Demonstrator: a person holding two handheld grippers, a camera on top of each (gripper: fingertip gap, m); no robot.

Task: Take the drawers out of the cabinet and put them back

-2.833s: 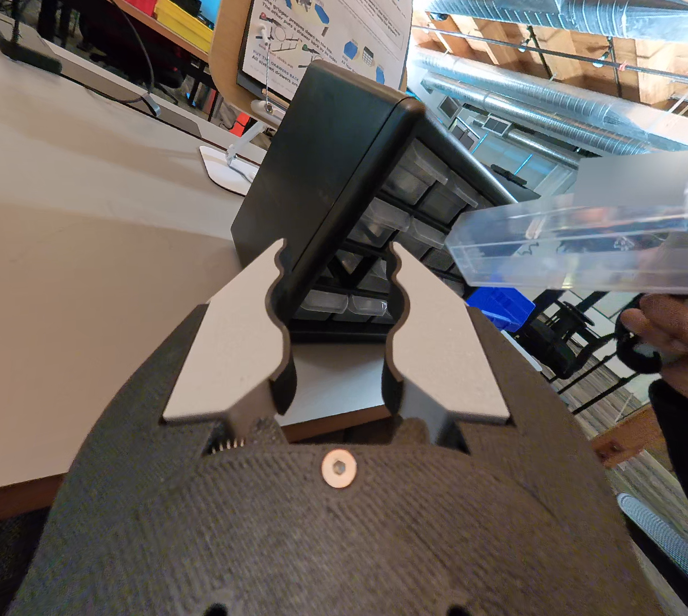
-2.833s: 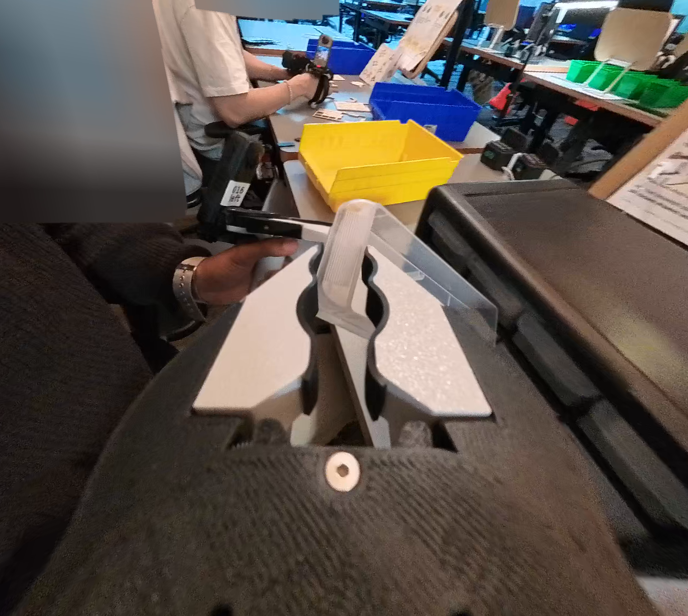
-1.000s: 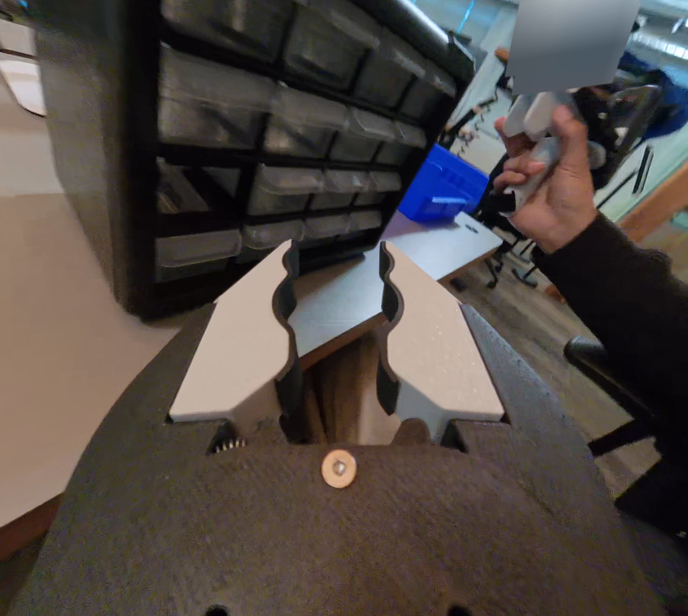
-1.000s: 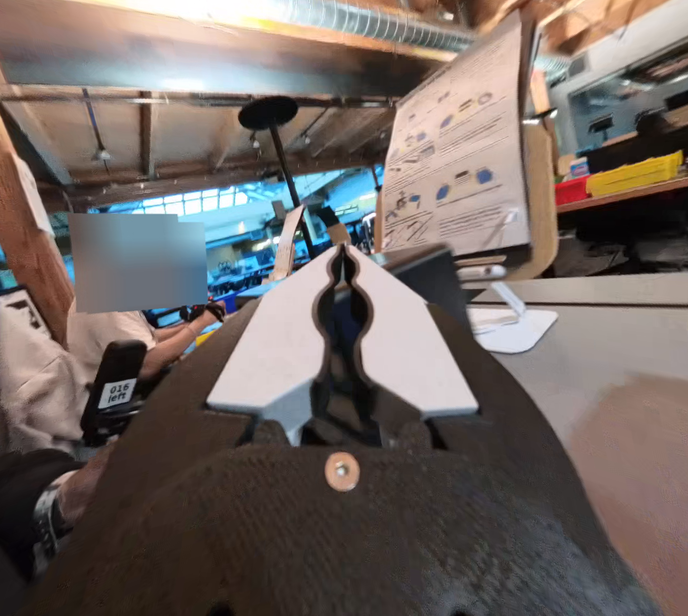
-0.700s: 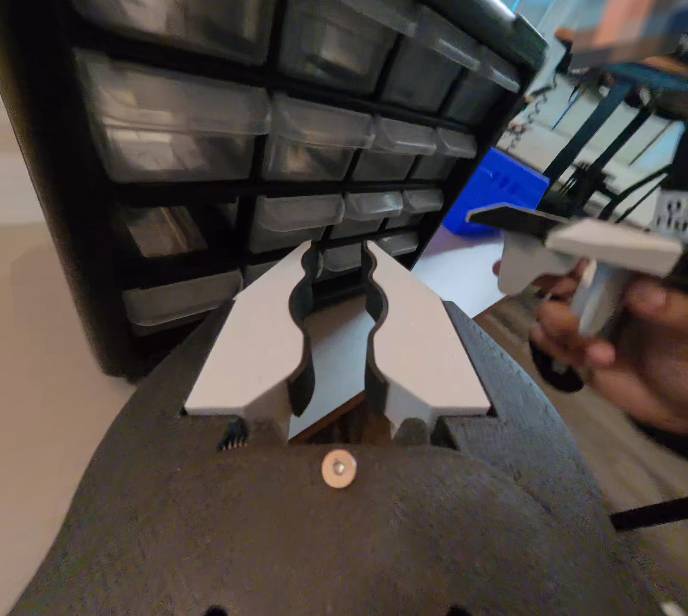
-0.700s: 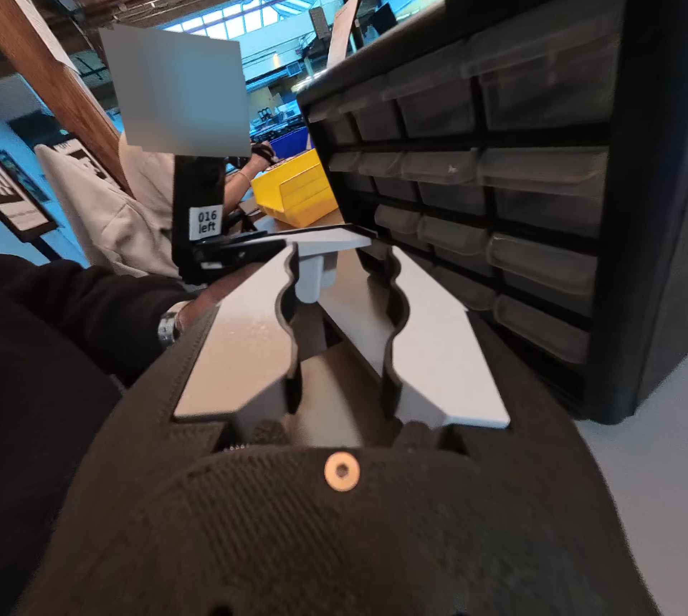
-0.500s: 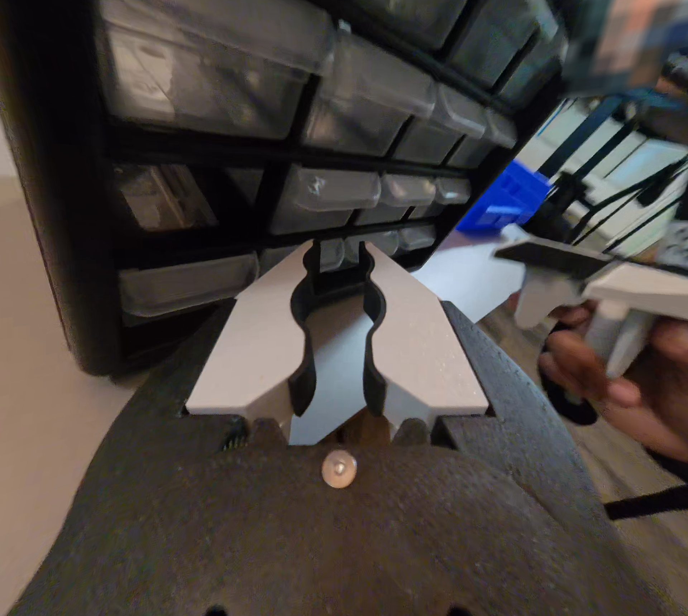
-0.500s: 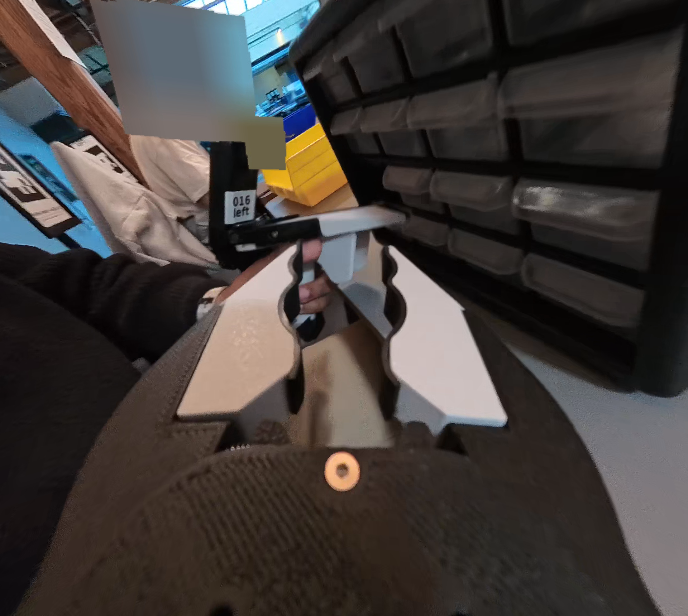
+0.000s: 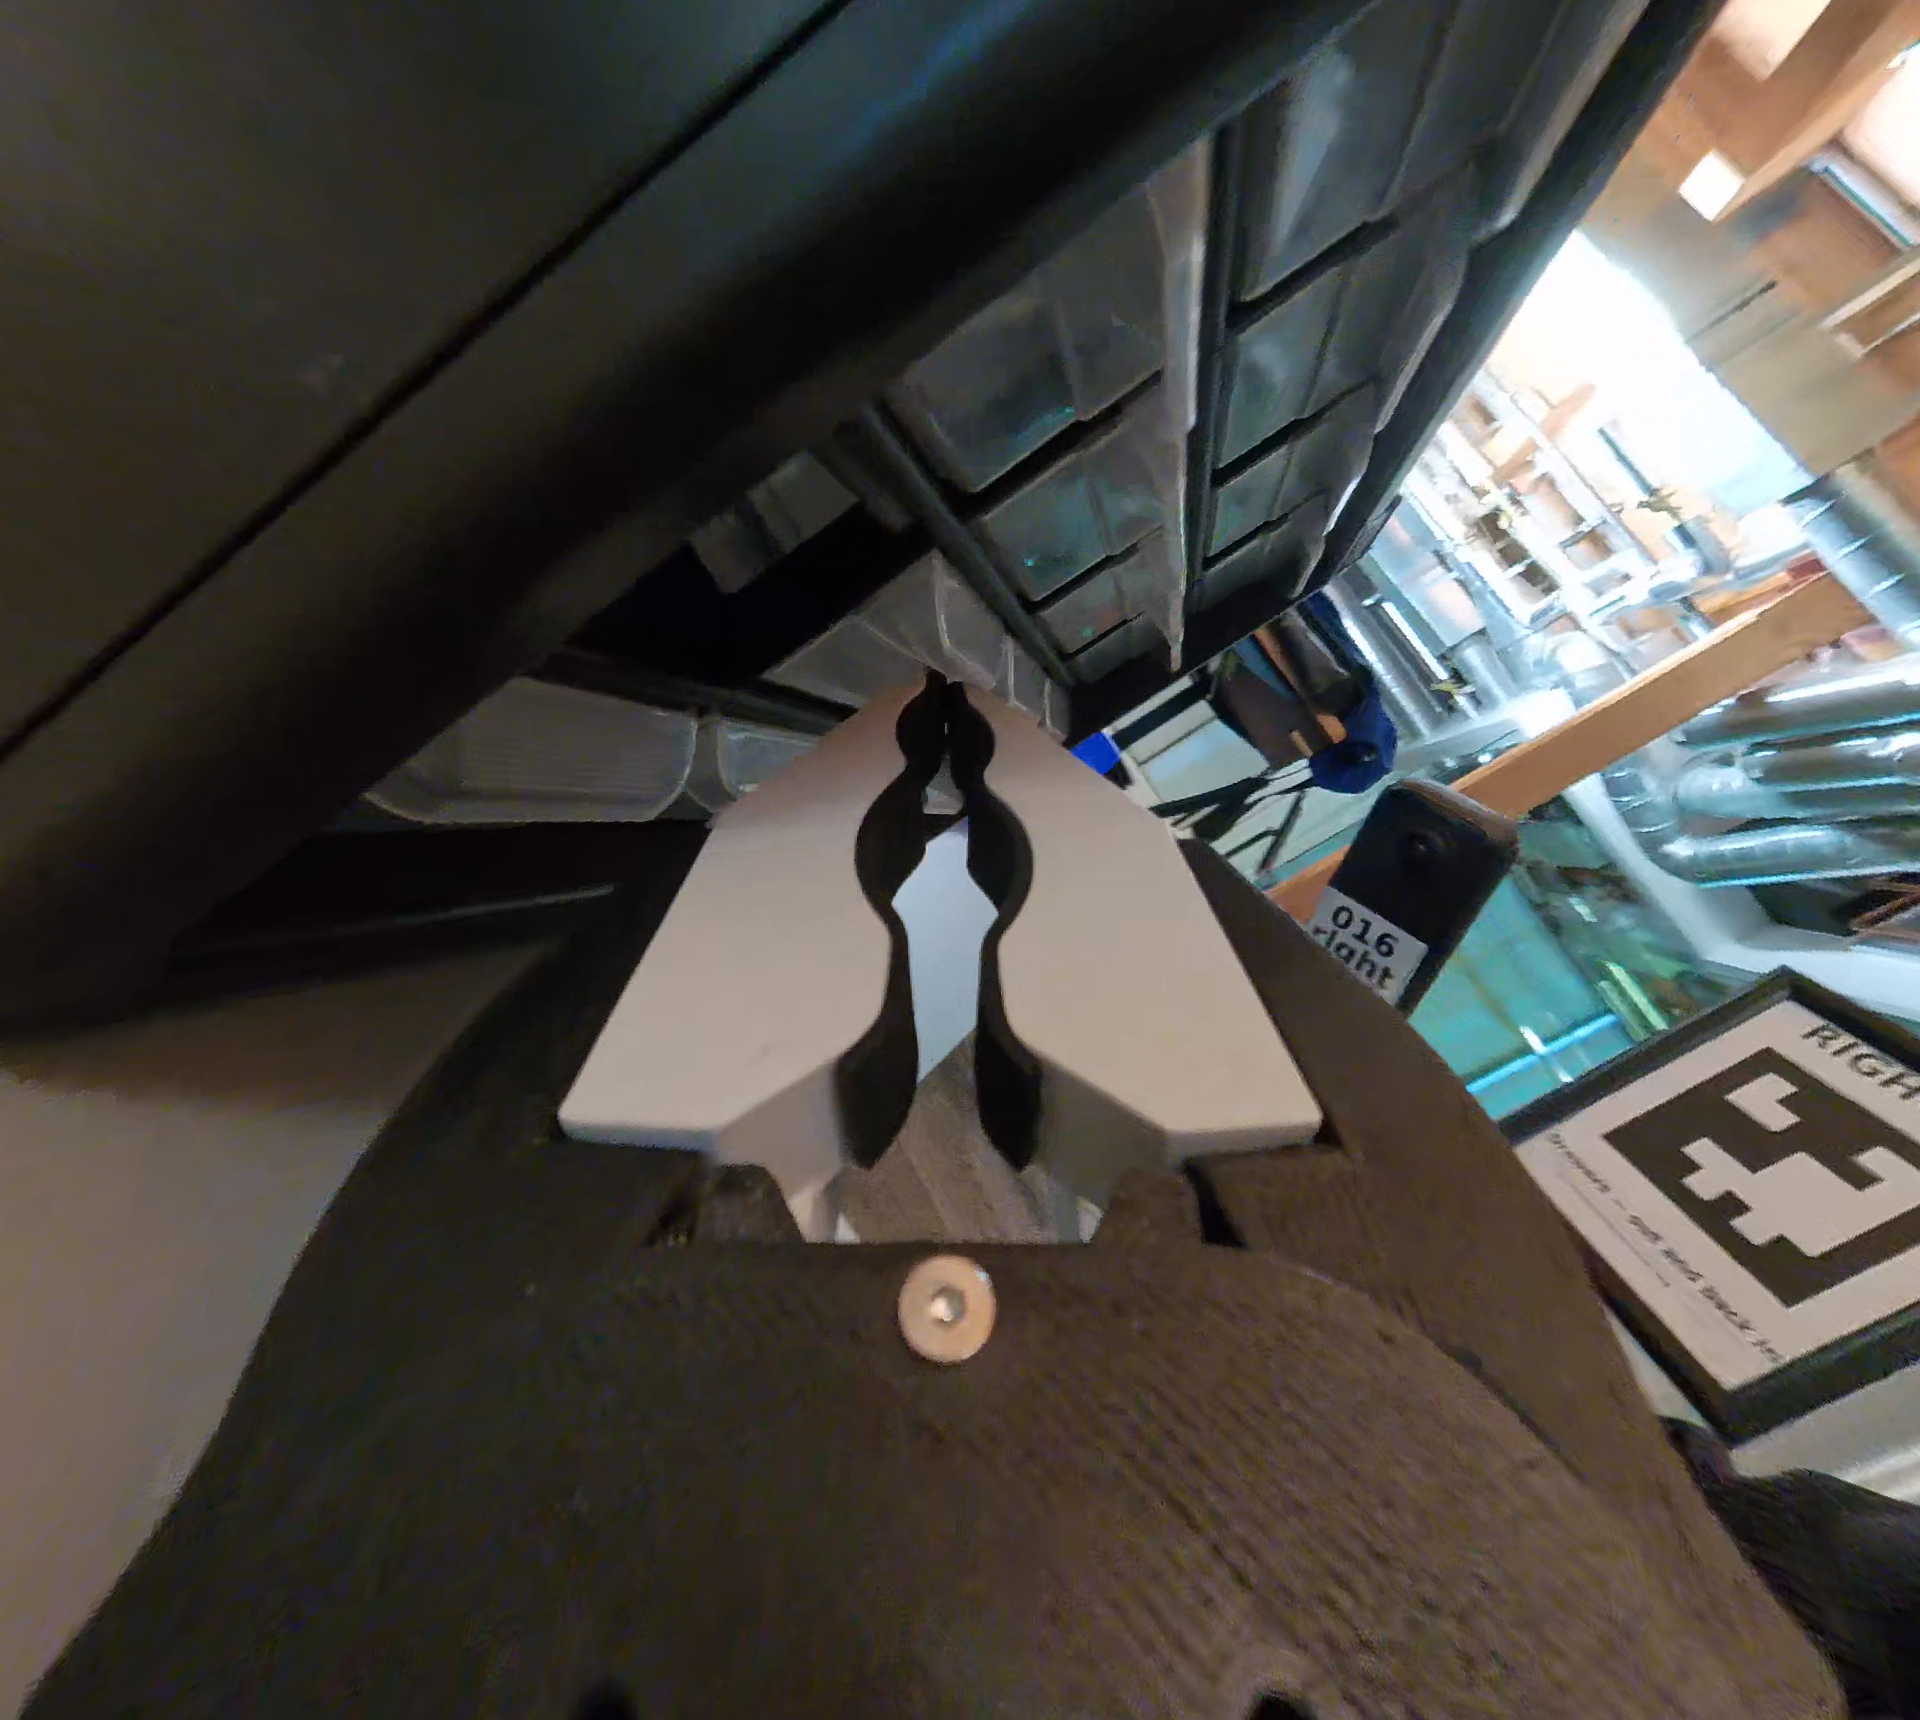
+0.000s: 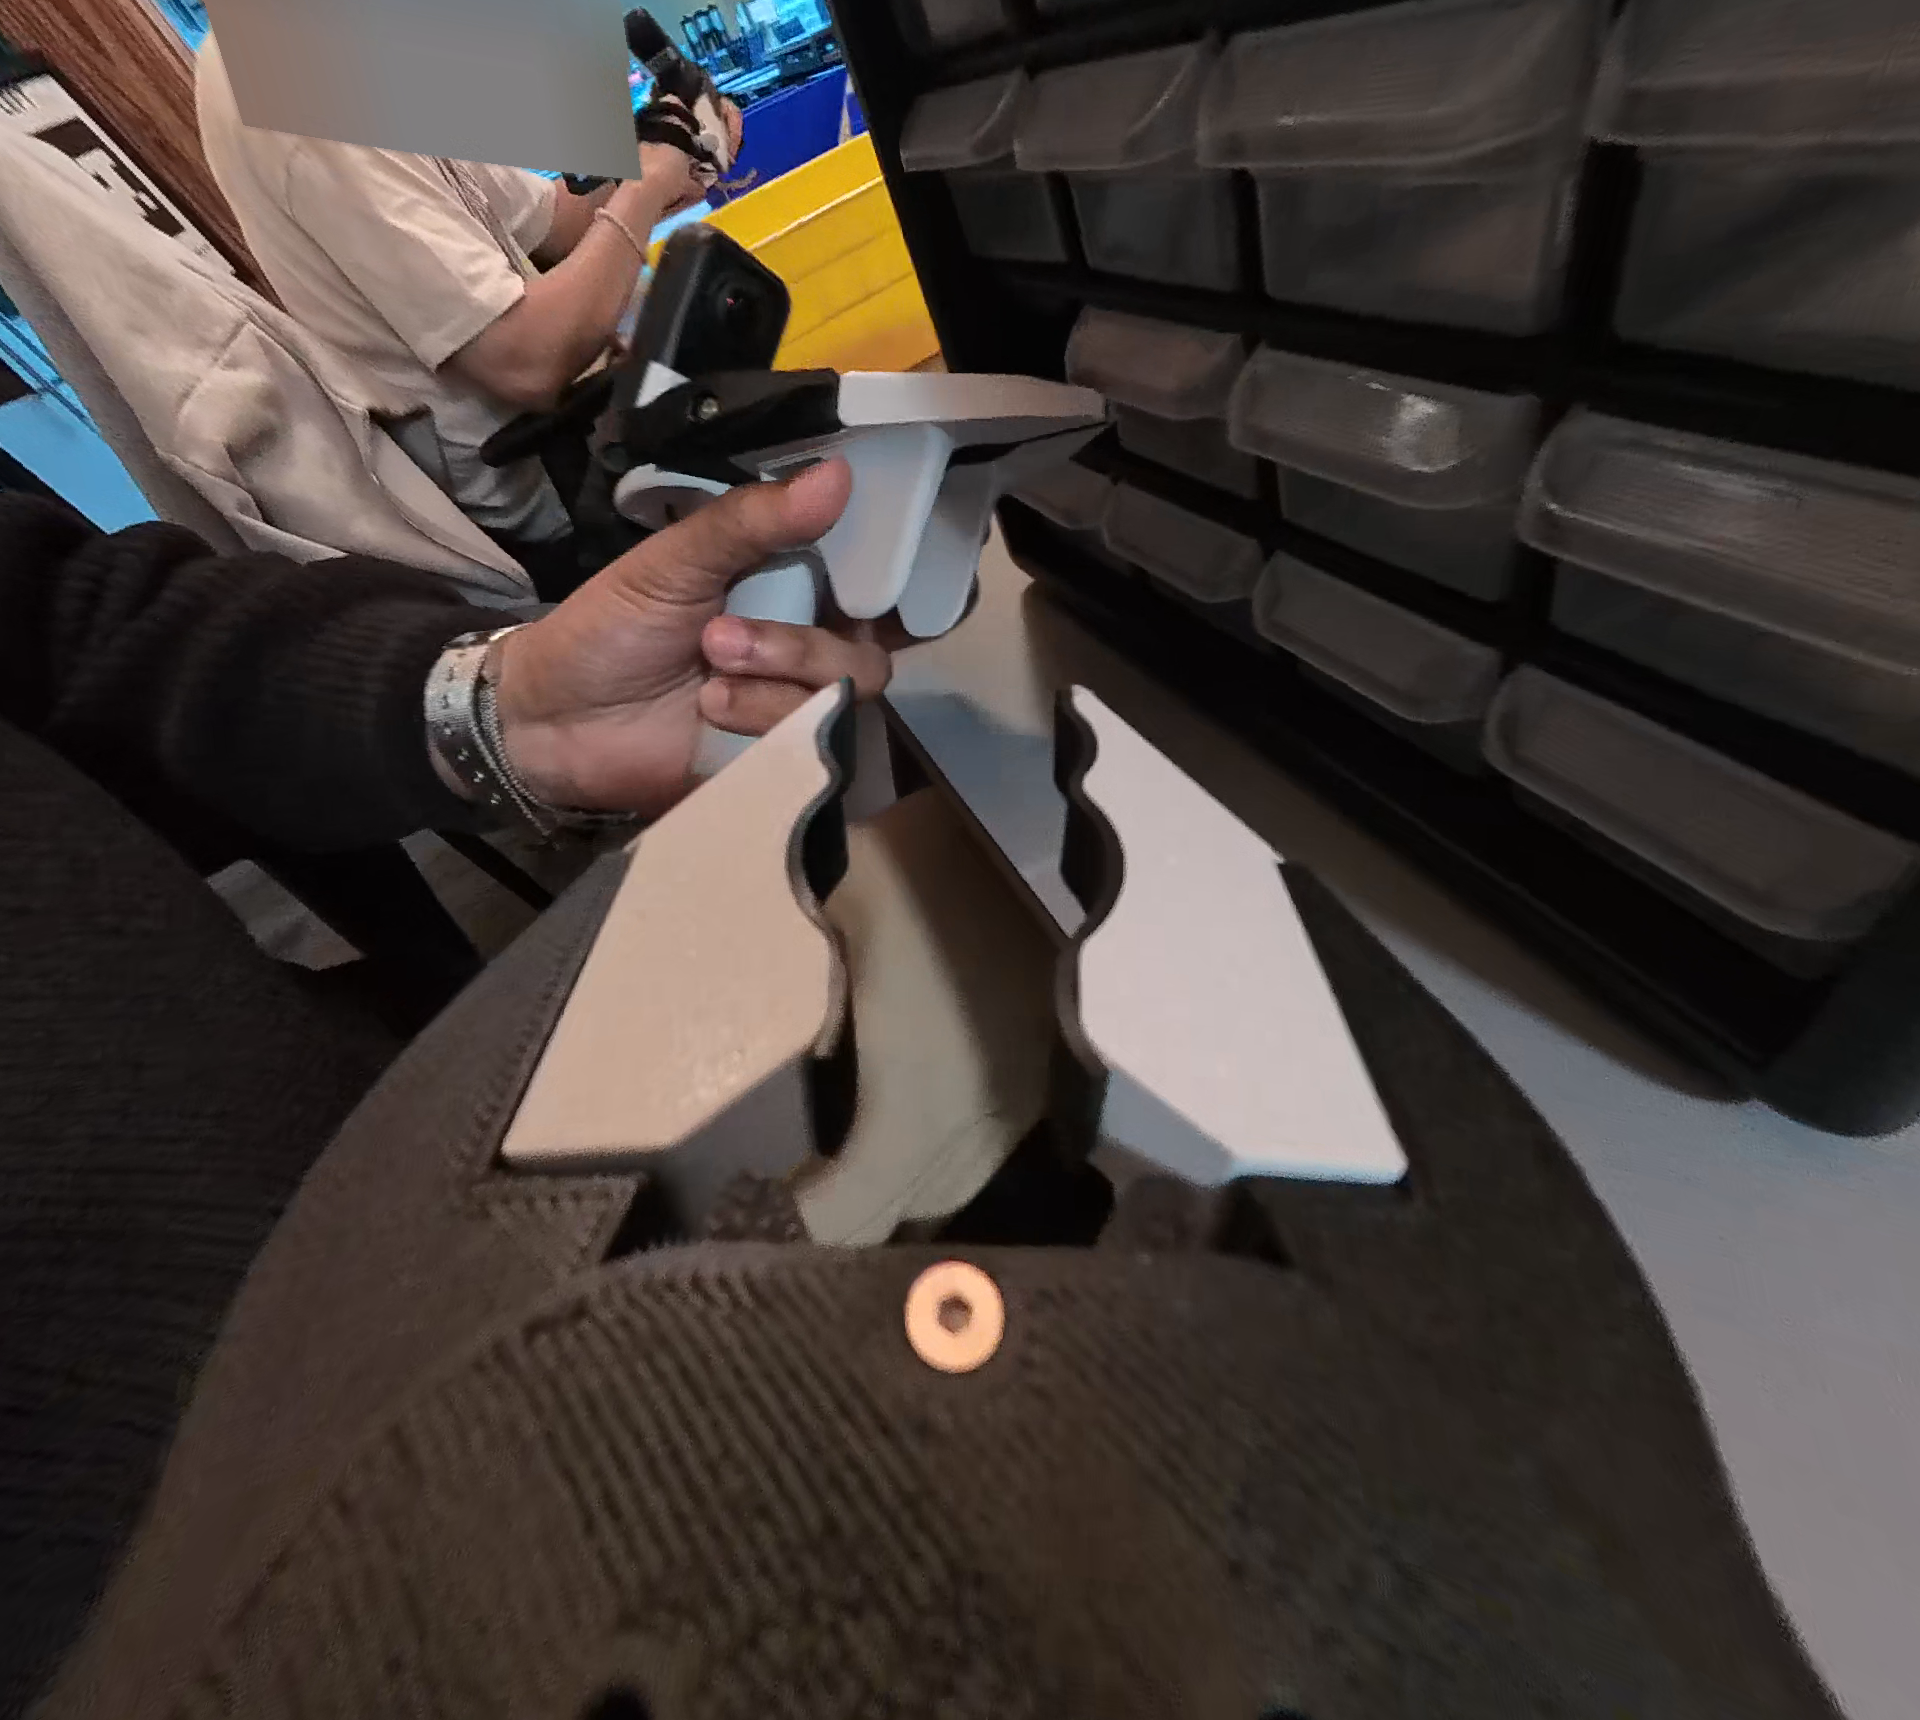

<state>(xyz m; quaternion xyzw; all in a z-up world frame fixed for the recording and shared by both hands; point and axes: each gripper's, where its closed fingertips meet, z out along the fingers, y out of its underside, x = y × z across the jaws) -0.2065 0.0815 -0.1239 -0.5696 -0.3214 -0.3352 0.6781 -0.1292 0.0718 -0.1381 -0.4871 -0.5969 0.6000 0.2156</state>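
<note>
The black cabinet (image 10: pixel 857 8) stands on the table with rows of clear drawers in it. It fills the top of the left wrist view (image 9: pixel 520 216). My left gripper (image 9: pixel 940 688) is shut on the handle lip of a clear drawer (image 9: pixel 982 657) in the cabinet's left column. In the right wrist view the left gripper (image 10: pixel 1086 415) lies flat, tips against that drawer (image 10: pixel 1153 366). My right gripper (image 10: pixel 956 714) is open and empty, low in front of the cabinet over the table's front edge.
A hand (image 10: pixel 623 662) holds the left gripper. The grey table (image 10: pixel 1558 1255) carries the cabinet. A yellow bin (image 10: pixel 831 268) and a blue bin (image 10: pixel 790 112) lie behind. A seated person in a white shirt (image 10: pixel 416 247) is at the left.
My left gripper has moved in to the cabinet front and closed on a drawer handle. My right gripper, which held a clear drawer earlier, is now open and empty, facing the cabinet front.
</note>
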